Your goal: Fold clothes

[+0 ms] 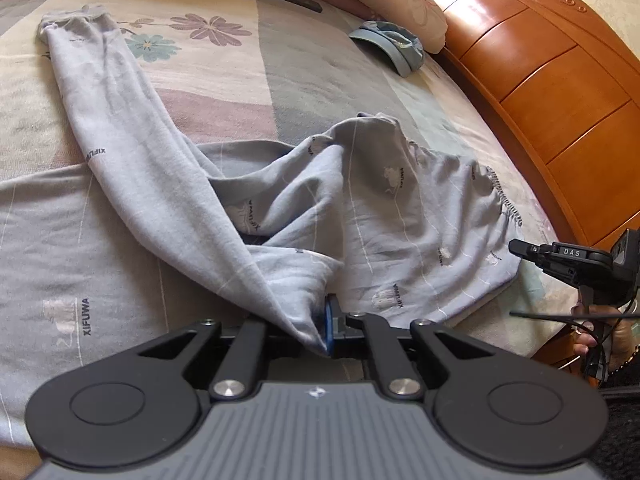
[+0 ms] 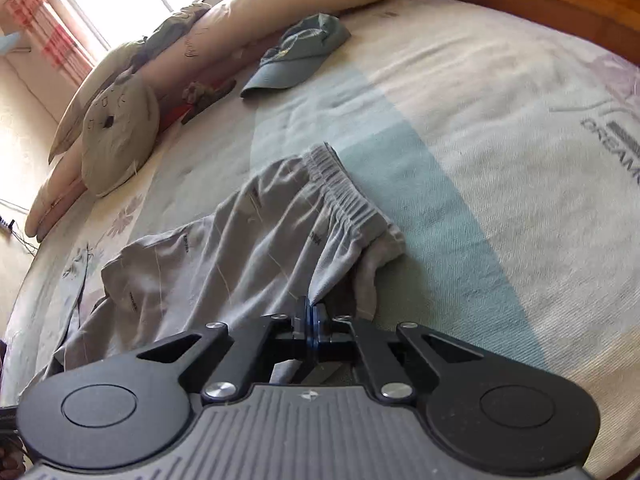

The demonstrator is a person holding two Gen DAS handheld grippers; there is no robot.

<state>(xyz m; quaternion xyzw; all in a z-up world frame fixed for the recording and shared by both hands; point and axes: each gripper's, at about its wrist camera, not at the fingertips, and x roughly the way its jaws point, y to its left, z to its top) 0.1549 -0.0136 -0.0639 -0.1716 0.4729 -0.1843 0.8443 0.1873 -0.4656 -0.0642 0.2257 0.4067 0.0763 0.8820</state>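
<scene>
Left gripper (image 1: 326, 330): clamped on pyjama trousers (image 1: 248, 208) leg | Right gripper (image 2: 311, 322): closed on waistband edge | Trousers lie crumpled on bed (image 2: 460, 100)

Left gripper (image 1: 326, 330) and right gripper (image 2: 311, 330): matte black linkage arms on silver round-head pivots, rising from a grey ribbed housing with a small white four-point mark at its middle; a large black disc with an embossed circle to each side of that mark; blue-edged pads on the fingers (image 1: 329, 320). Seen side-on, the right gripper shows white "DAS" lettering and trailing thin black cables (image 1: 552, 316)
</scene>
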